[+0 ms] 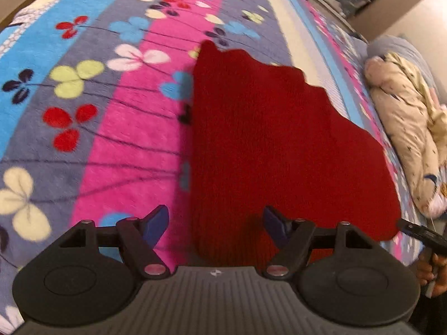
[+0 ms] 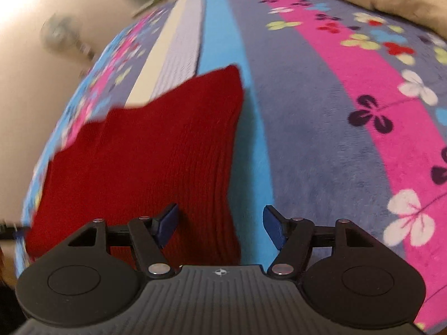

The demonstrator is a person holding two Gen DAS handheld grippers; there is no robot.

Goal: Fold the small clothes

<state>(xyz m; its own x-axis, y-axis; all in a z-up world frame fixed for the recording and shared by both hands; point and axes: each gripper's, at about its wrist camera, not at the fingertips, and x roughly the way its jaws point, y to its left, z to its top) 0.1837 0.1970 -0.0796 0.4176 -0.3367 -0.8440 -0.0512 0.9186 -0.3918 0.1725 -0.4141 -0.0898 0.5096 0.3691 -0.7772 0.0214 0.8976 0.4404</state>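
Apparently at least one fold is done: red knit garment lies flat on the floral blanket as a compact slab, straight folded edge on one side, far edge stepped and uneven. Left gripper stands wide, empty, straddling the garment's near left edge. Right gripper likewise wide, empty, over the near right corner. Neither pad presses cloth. Remaining, by my judgement: another fold, or squaring up. Cream bundle lies well apart, possibly next.
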